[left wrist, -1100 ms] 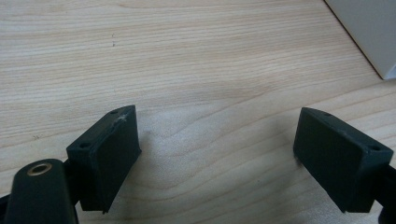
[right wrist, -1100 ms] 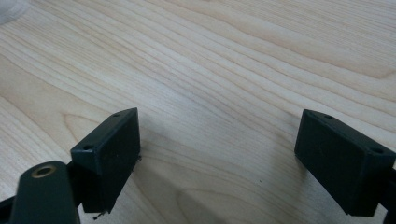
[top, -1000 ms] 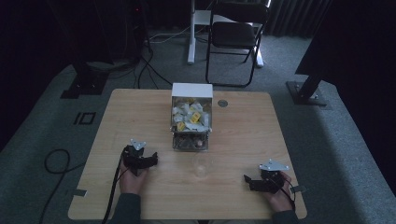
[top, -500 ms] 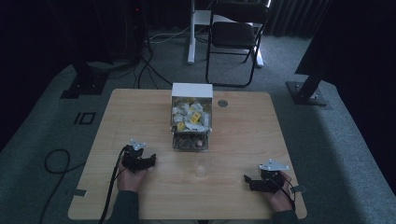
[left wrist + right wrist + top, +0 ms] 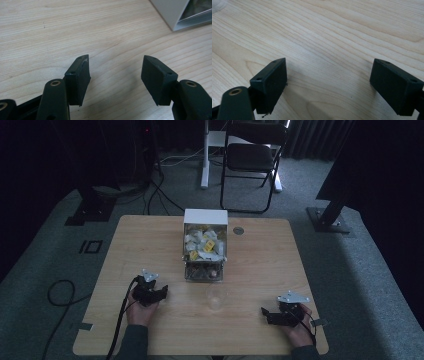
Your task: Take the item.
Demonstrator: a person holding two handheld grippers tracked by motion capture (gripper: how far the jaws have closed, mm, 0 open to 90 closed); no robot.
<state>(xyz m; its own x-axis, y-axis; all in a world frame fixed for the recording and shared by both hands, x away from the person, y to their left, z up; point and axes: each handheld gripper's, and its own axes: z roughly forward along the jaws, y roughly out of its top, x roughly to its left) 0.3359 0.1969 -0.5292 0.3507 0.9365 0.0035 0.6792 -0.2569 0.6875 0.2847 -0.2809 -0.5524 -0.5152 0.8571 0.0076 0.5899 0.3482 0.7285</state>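
**While both grippers sit idle, the dispenser and cup wait in the middle**

Since nothing is being held yet, I'd call this the very start: hands parked on the table (image 5: 150, 235), nothing reached for. The left gripper (image 5: 150, 292) rests near the front left of the wooden top, with its jaws spread apart over bare wood in its own view; the white corner of the dispenser box (image 5: 172, 12) peeks in at the upper right there. The right gripper (image 5: 280, 316) sits near the front right corner, its jaws also wide apart with nothing between them, just wood grain.

The stuff that looks like the job: a white box dispenser (image 5: 205, 242) standing mid-table, stuffed with small white packets, some with yellow tags (image 5: 209, 245), and a tray-like opening at its base. Just in front of it, between the two grippers, stands a clear cup (image 5: 215, 297), upright and looking empty as far as I can tell.

My guess for the next move: one gripper swings in toward the dispenser's lower opening to pinch a packet, then carries it to the cup. That'll need a careful narrow pinch, as the packets look thin and floppy.

Labels? The yellow tags have something printed on them, but it's too small to read. There's a small round grommet (image 5: 238, 230) in the tabletop too.
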